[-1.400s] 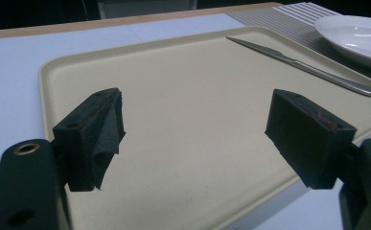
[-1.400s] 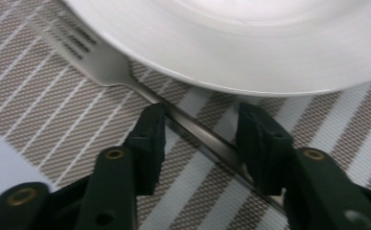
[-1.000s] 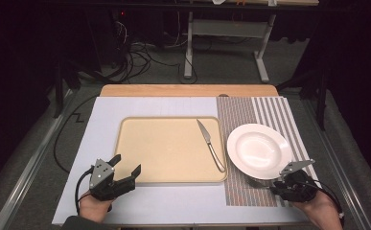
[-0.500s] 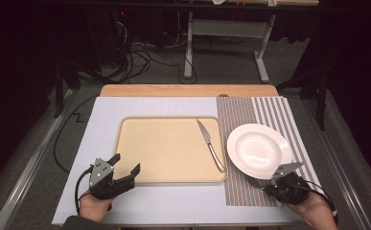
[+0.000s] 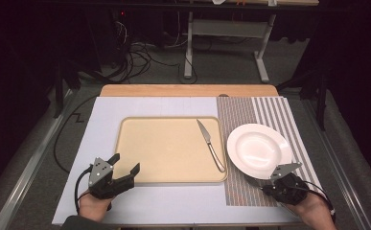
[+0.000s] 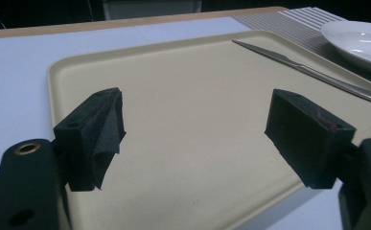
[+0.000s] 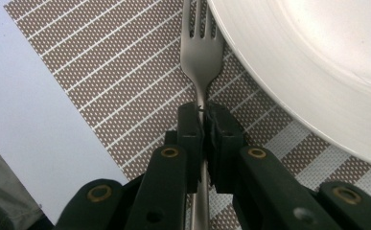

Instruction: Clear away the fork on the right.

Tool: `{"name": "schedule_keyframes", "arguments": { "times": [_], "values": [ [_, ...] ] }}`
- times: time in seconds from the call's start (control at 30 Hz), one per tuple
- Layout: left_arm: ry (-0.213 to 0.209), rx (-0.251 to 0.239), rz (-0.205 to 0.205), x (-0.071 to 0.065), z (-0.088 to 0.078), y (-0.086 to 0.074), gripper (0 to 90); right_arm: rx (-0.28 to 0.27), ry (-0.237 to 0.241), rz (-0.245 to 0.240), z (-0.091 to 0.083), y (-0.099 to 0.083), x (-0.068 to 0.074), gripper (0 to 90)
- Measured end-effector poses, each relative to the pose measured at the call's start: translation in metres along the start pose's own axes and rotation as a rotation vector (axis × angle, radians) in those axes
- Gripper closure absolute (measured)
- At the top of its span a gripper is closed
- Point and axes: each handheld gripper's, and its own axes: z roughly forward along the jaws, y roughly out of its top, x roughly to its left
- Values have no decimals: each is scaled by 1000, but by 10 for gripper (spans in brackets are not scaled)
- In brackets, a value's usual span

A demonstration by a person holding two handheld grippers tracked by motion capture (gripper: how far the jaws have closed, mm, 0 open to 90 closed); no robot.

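One knife (image 5: 210, 145) lies in the tray (image 5: 149, 153) ahead of the open left gripper (image 5: 123, 168); the right gripper (image 7: 204, 112), just closed, clamps a fork (image 7: 201, 57) whose tines slip under the empty plate (image 7: 317, 72).

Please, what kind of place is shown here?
Probably a lab set up for table-setting: a work table with tray, plate and striped placemat, with cables on the dark floor behind.

A wooden table (image 5: 188, 90) is covered by a white sheet (image 5: 101, 120); a beige tray (image 5: 168, 151) and striped placemat (image 5: 269, 110) are laid on it.
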Motion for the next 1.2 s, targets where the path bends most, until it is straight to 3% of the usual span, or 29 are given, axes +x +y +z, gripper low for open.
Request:
{"name": "schedule_keyframes", "arguments": {
  "times": [0.5, 0.7, 1.2],
  "values": [
    [2, 2, -1, 1, 0, 0, 220, -24, 21, -29, 0, 10, 9, 859],
    [0, 4, 0, 1, 0, 0, 220, -69, 45, -35, -5, 16, 13, 859],
    [-1, 4, 14, 0, -1, -1, 219, -82, 64, -34, -7, 38, 15, 860]
  ]
}}
